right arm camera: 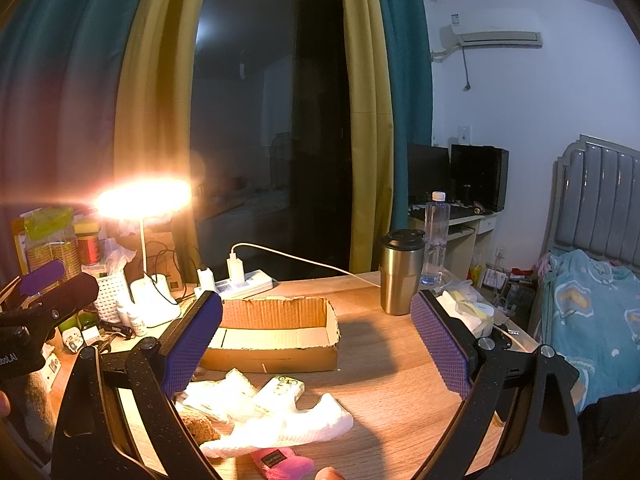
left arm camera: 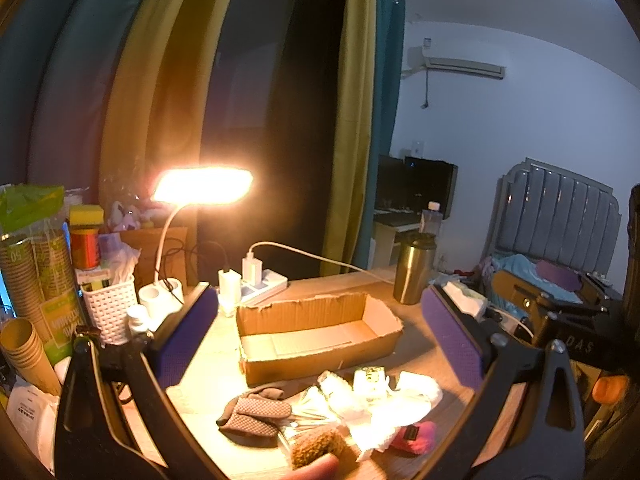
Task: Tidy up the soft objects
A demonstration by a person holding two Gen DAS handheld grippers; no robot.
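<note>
We hold both grippers, left [left arm camera: 320,336] and right [right arm camera: 316,344], fingers wide and empty, above soft items [right arm camera: 280,420] heaped at the bench's near edge, cardboard box [left arm camera: 320,332] waiting behind.

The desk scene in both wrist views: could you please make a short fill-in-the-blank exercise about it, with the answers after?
1. The cardboard box behind the pile of soft things has ______ inside it.
2. Both the left gripper and the right gripper are ______ and hold nothing.
3. The metal tumbler stands ______ on the desk, to the right of the box.
4. The desk lamp is switched ______.

Missing words: nothing; open; upright; on
</note>
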